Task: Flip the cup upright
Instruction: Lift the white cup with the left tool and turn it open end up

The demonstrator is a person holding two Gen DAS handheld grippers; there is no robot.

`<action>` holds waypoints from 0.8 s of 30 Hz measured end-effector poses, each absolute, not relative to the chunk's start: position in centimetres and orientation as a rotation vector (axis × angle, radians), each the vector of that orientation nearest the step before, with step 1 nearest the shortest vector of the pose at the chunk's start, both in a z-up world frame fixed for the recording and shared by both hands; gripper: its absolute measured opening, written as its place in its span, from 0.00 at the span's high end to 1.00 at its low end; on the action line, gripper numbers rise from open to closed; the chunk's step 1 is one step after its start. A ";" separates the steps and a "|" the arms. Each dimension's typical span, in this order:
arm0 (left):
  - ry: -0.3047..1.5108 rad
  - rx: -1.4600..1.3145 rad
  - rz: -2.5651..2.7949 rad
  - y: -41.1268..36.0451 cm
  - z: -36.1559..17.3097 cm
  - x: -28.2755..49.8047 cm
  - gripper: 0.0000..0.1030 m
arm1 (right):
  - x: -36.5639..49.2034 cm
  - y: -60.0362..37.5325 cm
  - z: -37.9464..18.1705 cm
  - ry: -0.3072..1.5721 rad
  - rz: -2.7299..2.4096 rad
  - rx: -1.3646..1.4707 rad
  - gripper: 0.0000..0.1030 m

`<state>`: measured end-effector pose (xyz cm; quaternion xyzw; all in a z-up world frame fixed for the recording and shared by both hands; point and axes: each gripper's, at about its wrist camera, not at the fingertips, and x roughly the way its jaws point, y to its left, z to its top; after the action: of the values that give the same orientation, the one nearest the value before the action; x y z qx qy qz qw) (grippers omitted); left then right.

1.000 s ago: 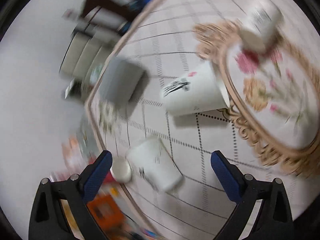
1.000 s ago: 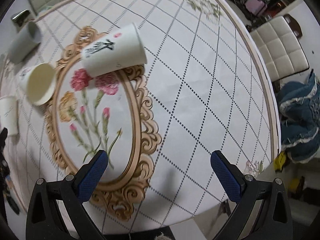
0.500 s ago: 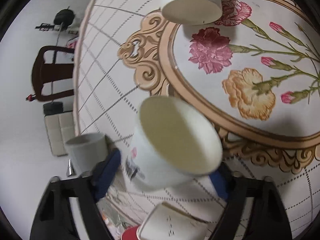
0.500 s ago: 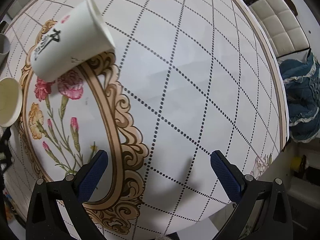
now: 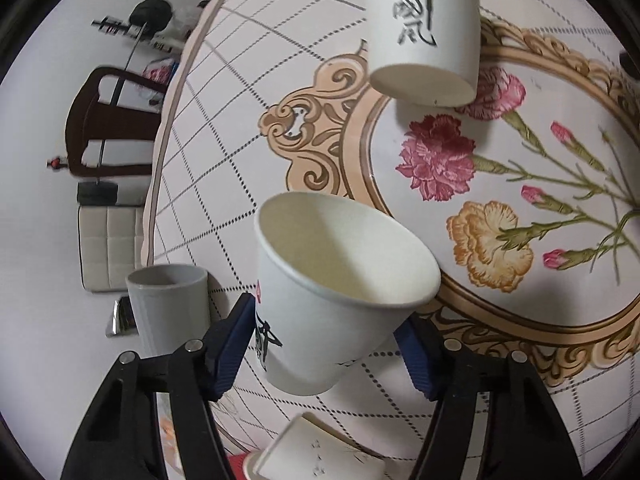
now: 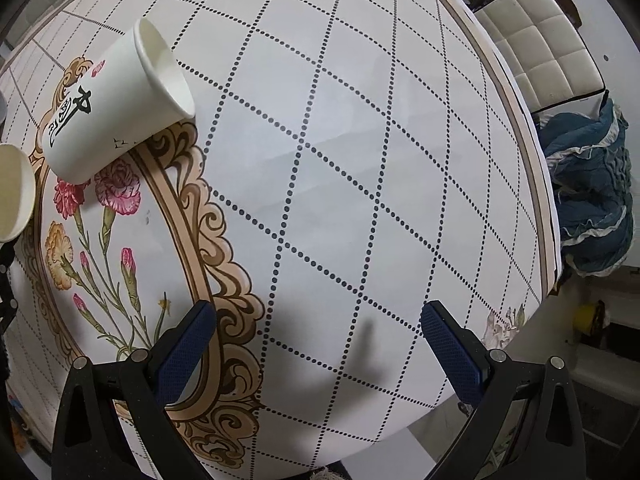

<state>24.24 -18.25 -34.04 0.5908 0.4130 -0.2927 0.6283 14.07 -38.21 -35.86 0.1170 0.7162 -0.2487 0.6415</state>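
Left wrist view: the left gripper (image 5: 326,354) is clamping the white paper cup with black calligraphy (image 5: 332,300) between its blue pads, carrying it tilted above the tablecloth (image 5: 224,168), mouth opening up and forward. Looks like mid-flip; next it needs levelling and setting base-down. The right gripper (image 6: 318,346) is hanging open, holding nothing, another white paper cup lying on its side (image 6: 116,108) far ahead-left of it.

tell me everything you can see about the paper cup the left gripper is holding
The white paper cup is clamped between the left gripper's blue padded fingers, which press on its lower wall from both sides. It is tilted, with the open mouth up and toward the camera, showing a plain cream interior that looks empty, and a rolled rim. Black brush lettering and a small red mark show on its side. It appears lifted off the patterned tablecloth.
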 end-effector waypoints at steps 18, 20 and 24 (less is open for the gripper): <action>1.421 0.567 -0.357 -12.7 -27.2 21.8 0.37 | 11.9 -36.4 -32.4 1.602 -0.436 0.157 0.00; 1.494 0.408 -0.304 -11.3 -27.3 21.1 0.37 | 11.4 -36.7 -32.1 1.594 -0.421 0.150 0.00; 1.589 0.163 -0.219 -9.8 -28.3 19.3 0.37 | 10.8 -37.4 -32.4 1.593 -0.399 0.162 0.00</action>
<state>19.35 -9.81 -28.29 0.0729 0.7113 -0.0981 0.6921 10.78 -37.37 -32.40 0.0723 0.7092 -0.1775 0.6785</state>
